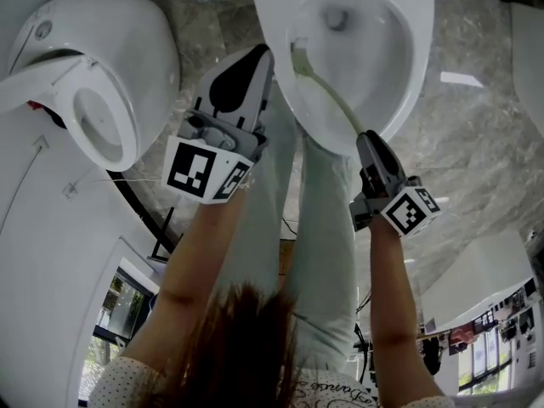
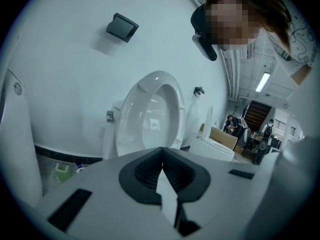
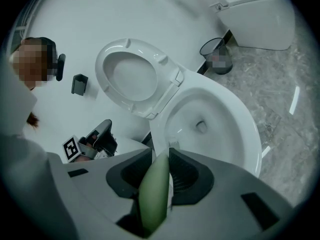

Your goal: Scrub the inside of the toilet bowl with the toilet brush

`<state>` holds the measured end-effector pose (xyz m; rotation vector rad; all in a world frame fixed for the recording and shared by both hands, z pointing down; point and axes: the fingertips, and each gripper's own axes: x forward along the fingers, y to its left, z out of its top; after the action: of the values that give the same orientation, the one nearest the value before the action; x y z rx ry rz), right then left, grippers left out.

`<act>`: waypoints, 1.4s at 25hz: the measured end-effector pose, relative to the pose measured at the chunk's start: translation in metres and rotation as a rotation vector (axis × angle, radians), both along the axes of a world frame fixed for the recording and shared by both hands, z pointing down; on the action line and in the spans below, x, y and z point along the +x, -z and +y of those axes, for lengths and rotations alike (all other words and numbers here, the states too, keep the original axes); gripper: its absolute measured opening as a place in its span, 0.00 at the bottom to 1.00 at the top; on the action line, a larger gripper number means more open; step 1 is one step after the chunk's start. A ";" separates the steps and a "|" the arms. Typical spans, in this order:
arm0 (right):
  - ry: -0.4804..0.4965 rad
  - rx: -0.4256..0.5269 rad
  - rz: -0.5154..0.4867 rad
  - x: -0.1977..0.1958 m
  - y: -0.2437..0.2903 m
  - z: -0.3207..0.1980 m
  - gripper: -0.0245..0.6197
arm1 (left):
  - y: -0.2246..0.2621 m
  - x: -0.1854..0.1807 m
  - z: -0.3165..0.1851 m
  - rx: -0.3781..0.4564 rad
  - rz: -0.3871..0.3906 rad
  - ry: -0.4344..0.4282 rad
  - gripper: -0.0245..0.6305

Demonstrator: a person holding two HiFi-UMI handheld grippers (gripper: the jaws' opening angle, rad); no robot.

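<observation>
Here, seen from above, a person stands over a white ceramic toilet bowl (image 1: 420, 45) on a grey veined stone floor (image 1: 484, 143), a two-jaw gripper in each hand. The right gripper (image 1: 371, 145) is clamped on the near end of a pale green long-handled toilet brush (image 1: 333, 93), whose shaft slants up over the near rim and into the bowl. The brush's bristled head (image 1: 297, 55) lies against the left inner wall, well apart from the drain opening (image 1: 337, 17) at the bottom. In the right gripper view the two dark ribbed pads squeeze the green handle from either side, with the pale bristles showing just beyond them against the white wall of the bowl. The left gripper (image 1: 260, 58) is clenched on nothing, its jaws pressed together tip to tip in the left gripper view. It is held just beside the bowl's outer left edge, above the person's pale trouser leg (image 1: 327, 245). The bowl's raised white seat (image 3: 132, 76) stands up behind it. A second white toilet (image 1: 93, 75), its seat also up, sits to the left, and a small dark waste bin (image 3: 216, 55) stands on the floor beyond the bowl.
</observation>
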<state>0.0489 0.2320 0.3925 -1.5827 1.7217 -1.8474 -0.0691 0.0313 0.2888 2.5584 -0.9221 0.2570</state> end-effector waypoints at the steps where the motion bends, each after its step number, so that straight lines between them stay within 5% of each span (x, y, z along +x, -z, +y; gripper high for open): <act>1: -0.006 -0.009 -0.009 0.000 0.000 0.005 0.22 | 0.000 0.002 0.001 0.000 0.000 -0.004 0.04; 35: 0.110 -0.141 -0.051 0.029 0.009 0.107 0.22 | 0.019 0.033 0.023 0.025 -0.003 -0.060 0.04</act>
<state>0.0781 0.3392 0.3838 -1.5021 1.7244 -2.0846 -0.0359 0.0542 0.2694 2.6125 -0.8555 0.2681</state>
